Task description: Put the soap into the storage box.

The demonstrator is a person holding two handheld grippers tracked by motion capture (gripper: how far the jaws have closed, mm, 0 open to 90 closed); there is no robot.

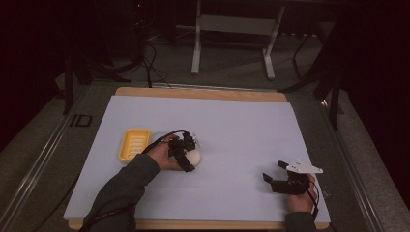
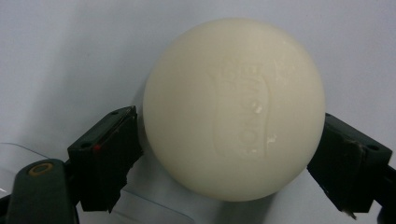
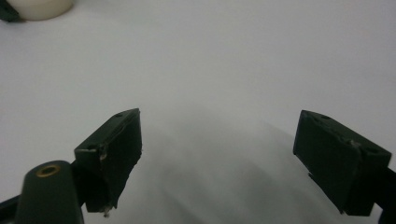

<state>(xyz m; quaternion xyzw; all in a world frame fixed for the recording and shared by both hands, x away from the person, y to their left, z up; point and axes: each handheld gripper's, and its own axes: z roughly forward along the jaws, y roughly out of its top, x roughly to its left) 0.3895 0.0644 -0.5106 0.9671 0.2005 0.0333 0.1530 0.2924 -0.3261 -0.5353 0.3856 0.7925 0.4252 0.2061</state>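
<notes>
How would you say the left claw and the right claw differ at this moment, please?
The left claw has its jaws on either side of the round white soap, beside the yellow dish; the right claw is open over bare white table cover. The left sits mid-table, the right near the front right corner. Both have black jaws.

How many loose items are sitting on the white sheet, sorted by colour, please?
Yellow: 1, the soap dish.
Cream-white: 1, the round soap bar, between the jaws of the left gripper.
Total: 2.
</notes>
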